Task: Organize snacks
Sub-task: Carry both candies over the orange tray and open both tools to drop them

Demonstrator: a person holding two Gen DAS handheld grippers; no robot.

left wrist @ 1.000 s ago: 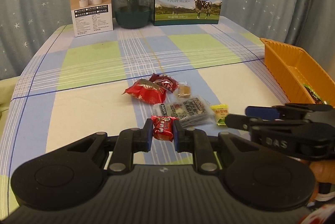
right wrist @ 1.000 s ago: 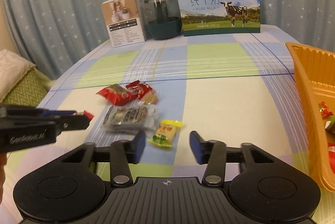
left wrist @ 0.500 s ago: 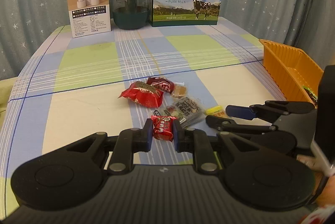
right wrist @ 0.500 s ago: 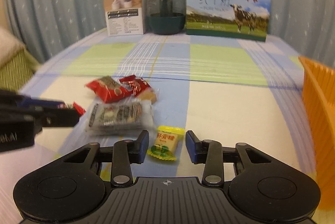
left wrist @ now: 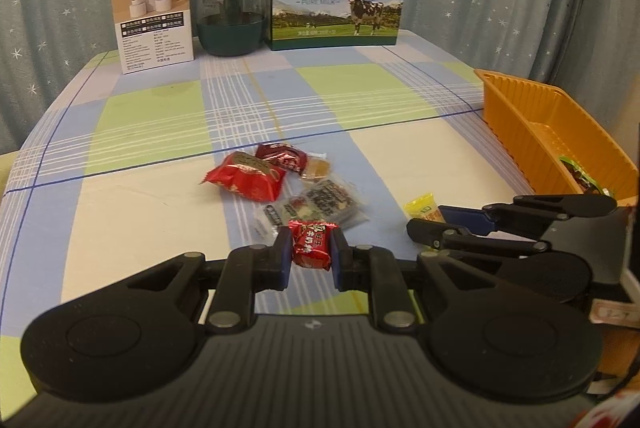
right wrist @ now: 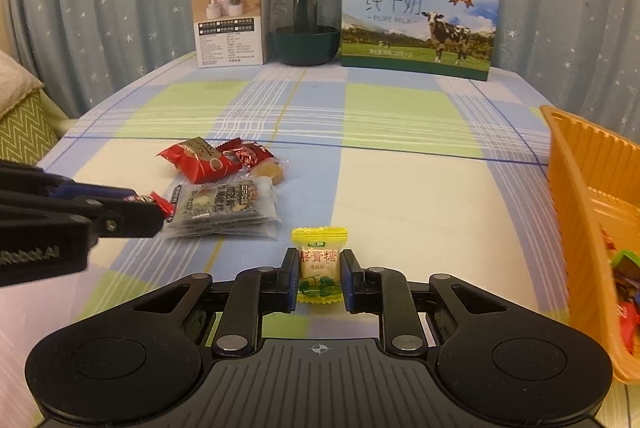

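My left gripper (left wrist: 310, 252) is shut on a small red candy (left wrist: 312, 243), held above the checked tablecloth. My right gripper (right wrist: 319, 268) is shut on a yellow candy (right wrist: 319, 260) that lies low at the cloth; the same gripper (left wrist: 430, 218) shows from the side in the left wrist view, with the yellow candy (left wrist: 420, 206) at its tips. A grey-black snack pack (right wrist: 222, 210), a red packet (right wrist: 196, 160), a smaller dark red packet (right wrist: 246, 154) and a tan candy (right wrist: 270, 170) lie in a loose group on the cloth. The orange basket (right wrist: 580, 180) stands to the right with several snacks inside.
At the back of the table stand a white product box (left wrist: 154, 14), a dark green jar (left wrist: 232, 14) and a milk carton (left wrist: 334, 12). Star-patterned curtains hang behind. A green zigzag cushion (right wrist: 24, 136) lies left of the table. The left gripper (right wrist: 80, 212) reaches in from the left.
My right gripper moved down onto the yellow candy and its fingers closed on it. The left gripper kept its hold on the red candy and stayed almost still.
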